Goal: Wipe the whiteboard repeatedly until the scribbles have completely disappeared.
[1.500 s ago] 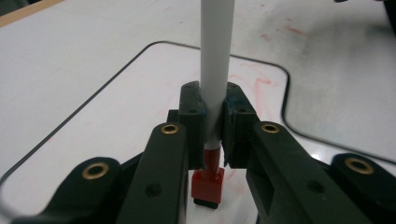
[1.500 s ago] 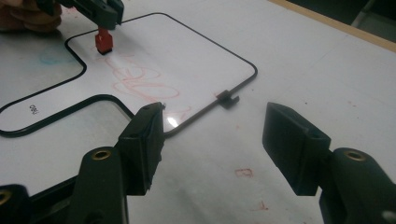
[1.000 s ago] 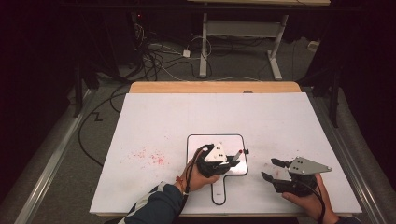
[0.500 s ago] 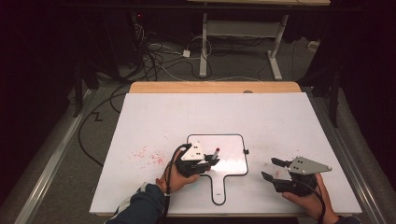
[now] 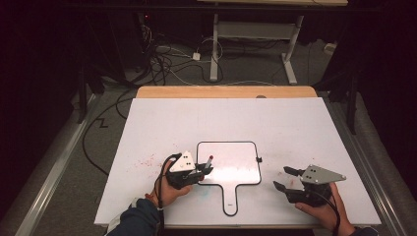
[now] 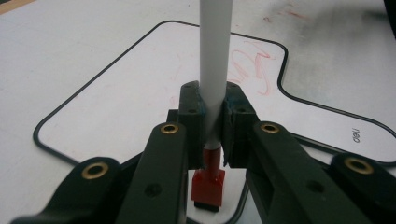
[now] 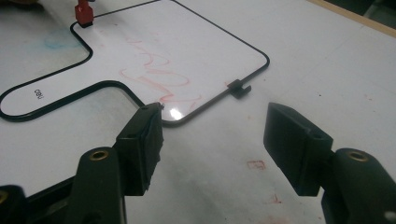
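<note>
Clamped tight, the fingers (image 6: pixel 236 122) of my left gripper (image 5: pixel 200 173) pinch a white marker (image 6: pixel 214 70) between their pads, and I see its barrel standing up out of them in the left gripper view, with the red end (image 6: pixel 208 185) poking down below, over the whiteboard's edge. On the right, my right gripper (image 5: pixel 286 179) has its jaws spread wide with nothing between them; in the right gripper view I look through the gap at bare white table sheet (image 7: pixel 327 60) with a few faint red flecks. From above, both of my hands sit at the near edge of the table, the left hand (image 5: pixel 169 189) just off the near left corner of the small whiteboard (image 5: pixel 231 162), the right hand (image 5: pixel 322 209) well off to the right of it.

Between the two grippers lies the whiteboard, a paddle shape with a black rim, its handle (image 5: pixel 230 201) pointing toward me. Red scribbles (image 7: pixel 159 74) run across its face, clear in both gripper views. A small black clip (image 7: pixel 239 87) sticks out from its right edge.

Farther out, the white sheet covers most of the table, with a smear of red marks (image 5: pixel 147 161) left of the board. A strip of bare wood (image 5: pixel 226 92) shows along the far edge. Beyond that I see a dark floor with tangled cables (image 5: pixel 162 59) and the white legs of another table (image 5: pixel 253 34).
</note>
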`<state>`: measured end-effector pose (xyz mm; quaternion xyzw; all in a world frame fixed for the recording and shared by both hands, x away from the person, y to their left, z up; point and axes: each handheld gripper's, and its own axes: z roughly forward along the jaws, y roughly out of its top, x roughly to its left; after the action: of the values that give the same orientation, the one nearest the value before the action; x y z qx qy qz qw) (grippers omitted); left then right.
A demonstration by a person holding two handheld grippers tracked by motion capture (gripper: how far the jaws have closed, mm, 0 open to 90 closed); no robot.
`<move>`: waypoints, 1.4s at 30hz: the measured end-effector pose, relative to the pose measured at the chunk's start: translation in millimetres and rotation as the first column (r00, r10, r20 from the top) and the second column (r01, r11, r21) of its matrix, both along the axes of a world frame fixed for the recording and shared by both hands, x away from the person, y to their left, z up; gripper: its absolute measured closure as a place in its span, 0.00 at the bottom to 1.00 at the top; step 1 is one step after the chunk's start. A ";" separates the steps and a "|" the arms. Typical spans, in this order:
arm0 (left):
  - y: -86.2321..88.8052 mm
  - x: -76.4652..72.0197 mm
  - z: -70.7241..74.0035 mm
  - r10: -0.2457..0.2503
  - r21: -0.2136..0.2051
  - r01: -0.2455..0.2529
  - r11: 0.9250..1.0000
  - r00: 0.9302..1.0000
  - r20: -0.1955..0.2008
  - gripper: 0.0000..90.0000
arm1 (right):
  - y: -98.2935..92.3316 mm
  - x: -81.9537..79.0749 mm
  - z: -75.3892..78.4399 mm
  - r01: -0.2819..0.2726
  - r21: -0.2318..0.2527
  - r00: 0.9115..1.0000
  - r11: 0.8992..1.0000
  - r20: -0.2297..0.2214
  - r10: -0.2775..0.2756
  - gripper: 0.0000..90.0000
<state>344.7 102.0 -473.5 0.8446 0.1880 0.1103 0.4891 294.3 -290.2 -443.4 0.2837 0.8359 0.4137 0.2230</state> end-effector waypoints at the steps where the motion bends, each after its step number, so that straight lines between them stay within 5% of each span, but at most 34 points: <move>1: -4.7 1.4 0.0 -0.005 0.004 0.005 1.000 1.000 0.004 0.87 | 0.1 0.2 -0.2 -0.001 0.000 1.000 1.000 -0.001 0.001 0.43; 5: -31.9 5.2 2.6 -0.049 0.017 0.049 0.999 0.999 0.012 0.87 | 0.5 0.4 -0.5 0.001 0.000 1.000 1.000 -0.002 -0.001 0.43; 6: -40.9 5.9 3.0 -0.094 0.004 0.094 0.996 0.996 0.013 0.87 | -0.2 0.4 -0.5 -0.004 -0.002 1.000 1.000 -0.003 0.004 0.43; 9: -62.8 4.9 6.9 -0.099 0.035 0.098 0.995 0.995 0.029 0.87 | -0.9 0.3 -0.8 -0.003 0.000 1.000 1.000 -0.006 0.003 0.43; 17: -123.0 14.3 12.7 -0.154 -0.024 0.155 0.988 0.988 0.015 0.87 | -4.8 -0.2 -1.1 0.016 -0.005 1.000 1.000 -0.003 -0.016 0.43; 23: -147.9 16.3 6.7 -0.160 -0.004 0.160 0.987 0.987 0.000 0.87 | -6.9 -0.6 -1.0 0.023 -0.002 1.000 1.000 -0.005 -0.023 0.43; 30: -142.1 18.4 6.7 -0.131 -0.002 0.131 0.991 0.991 -0.008 0.87 | -8.3 -1.9 0.2 0.023 -0.004 1.000 1.000 0.003 -0.023 0.43; 37: -107.3 16.0 2.6 -0.096 -0.045 0.095 0.994 0.995 -0.033 0.87 | -6.2 -1.9 0.6 0.024 -0.004 1.000 1.000 0.006 -0.024 0.43; 42: -89.7 8.2 3.6 -0.087 -0.013 0.087 0.996 0.996 -0.012 0.87 | -4.6 -1.7 0.8 0.023 -0.006 1.000 1.000 0.007 -0.023 0.43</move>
<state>352.9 12.3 -469.8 0.8496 0.1549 0.0824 0.4973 292.6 -294.9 -442.6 0.2912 0.8330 0.4094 0.2316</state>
